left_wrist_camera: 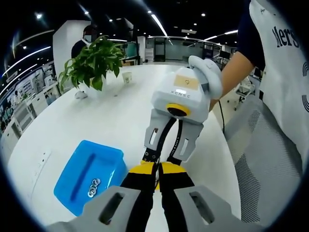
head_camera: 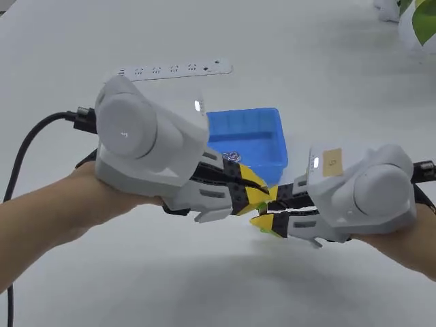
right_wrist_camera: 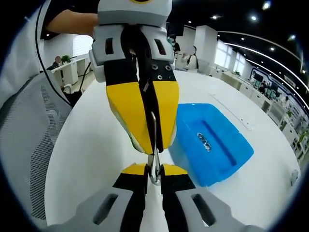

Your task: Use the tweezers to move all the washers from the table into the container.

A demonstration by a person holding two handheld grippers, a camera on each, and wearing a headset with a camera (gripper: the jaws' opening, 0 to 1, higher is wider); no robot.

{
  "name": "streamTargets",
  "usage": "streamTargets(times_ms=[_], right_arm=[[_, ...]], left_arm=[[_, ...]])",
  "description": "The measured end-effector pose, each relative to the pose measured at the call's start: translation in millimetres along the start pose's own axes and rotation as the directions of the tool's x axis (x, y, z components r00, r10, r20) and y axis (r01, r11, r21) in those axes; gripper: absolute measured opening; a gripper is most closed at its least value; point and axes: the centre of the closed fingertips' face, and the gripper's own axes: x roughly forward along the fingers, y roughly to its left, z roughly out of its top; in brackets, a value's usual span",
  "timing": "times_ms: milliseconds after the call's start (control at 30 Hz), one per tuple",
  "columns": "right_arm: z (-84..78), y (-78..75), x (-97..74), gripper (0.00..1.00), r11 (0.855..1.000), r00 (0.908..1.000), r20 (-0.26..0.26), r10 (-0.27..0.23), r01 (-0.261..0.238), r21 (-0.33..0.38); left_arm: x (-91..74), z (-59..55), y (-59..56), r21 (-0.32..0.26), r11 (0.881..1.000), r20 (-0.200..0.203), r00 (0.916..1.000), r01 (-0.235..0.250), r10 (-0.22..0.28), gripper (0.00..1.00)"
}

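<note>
Our left gripper (head_camera: pixel 262 191) and right gripper (head_camera: pixel 264 219) are meeting tip to tip over the middle of the bench (head_camera: pixel 327 61), both pinching the tweezers (right_wrist_camera: pixel 153 159). Just behind, the blue container (head_camera: pixel 275 162) is holding a few washers (head_camera: pixel 231 157), so we are judging the task partway; the grippers are hiding any leftovers. A power strip (head_camera: pixel 174 69) is lying toward the far edge, clear.

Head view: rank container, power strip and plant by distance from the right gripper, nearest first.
1. Container: just behind the right gripper, centre of the table.
2. Power strip: beyond the container, towards the left.
3. Plant: far top-right corner.
</note>
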Motion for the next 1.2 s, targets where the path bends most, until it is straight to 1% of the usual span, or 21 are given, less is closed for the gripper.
streamTargets(times_ms=[167, 300, 400, 433, 500, 600, 667, 767, 867, 1000, 1133, 1200], right_arm=[[0.4, -0.1, 0.6, 0.11, 1.0, 0.9999, 0.007, 0.009, -0.009, 0.006], [2.7, 3.6, 1.4, 0.11, 1.0, 0.9997, 0.005, 0.024, -0.024, 0.003], [9.3, 4.1, -0.9, 0.11, 1.0, 0.9994, 0.02, 0.027, -0.027, 0.004], [14.0, 3.2, -2.6, 0.11, 1.0, 0.9991, 0.032, 0.027, -0.027, 0.008], [21.1, 1.7, -5.8, 0.11, 1.0, 0.999, 0.036, 0.026, -0.026, 0.001], [31.2, 0.1, -9.4, 0.11, 0.999, 0.9991, 0.034, 0.026, -0.025, -0.029], [36.7, -2.1, -11.1, 0.11, 0.998, 0.9994, 0.028, 0.02, -0.019, -0.063], [44.1, -3.3, -13.2, 0.11, 0.998, 0.9991, 0.041, 0.016, -0.014, -0.053], [52.4, -3.3, -14.8, 0.11, 0.998, 0.999, 0.044, 0.01, -0.007, -0.07], [59.9, -5.0, -15.0, 0.11, 0.996, 0.999, 0.043, 0.009, -0.005, -0.089], [66.1, -9.7, -15.6, 0.11, 0.995, 0.9989, 0.047, 0.006, -0.001, -0.098], [70.0, -13.0, -16.1, 0.11, 0.995, 0.9984, 0.057, 0.004, 0.002, -0.101]], left_arm=[[-1.7, -2.0, 0.2, -0.005, 1.0, -0.004, 1.0, 0.002, -0.002, 0.06], [-5.8, -3.6, 0.5, -0.028, 1.0, -0.005, 1.0, 0.006, -0.006, 0.06], [-12.6, -0.7, 0.3, -0.032, 0.999, 0.003, 1.0, 0.003, -0.003, 0.06], [-16.6, 2.0, 1.1, -0.034, 0.999, 0.011, 0.9999, -0.003, 0.004, 0.06], [-23.6, 6.1, 2.1, -0.028, 1.0, 0.018, 0.9998, -0.01, 0.01, 0.06], [-33.4, 11.6, 4.8, -0.026, 0.999, 0.031, 0.9993, -0.02, 0.021, 0.06], [-39.9, 13.4, 8.1, -0.045, 0.998, 0.03, 0.9989, -0.036, 0.037, 0.06], [-48.6, 15.8, 9.7, -0.032, 0.998, 0.027, 0.9986, -0.045, 0.046, 0.06], [-55.6, 19.7, 9.1, -0.019, 0.999, 0.027, 0.9985, -0.047, 0.047, 0.06], [-60.5, 24.1, 10.1, 0.0, 0.999, 0.026, 0.9983, -0.052, 0.052, 0.06], [-64.2, 30.3, 13.9, 0.019, 0.998, 0.035, 0.9974, -0.064, 0.063, 0.06], [-65.5, 33.3, 15.5, 0.033, 0.997, 0.041, 0.9969, -0.068, 0.067, 0.06]])
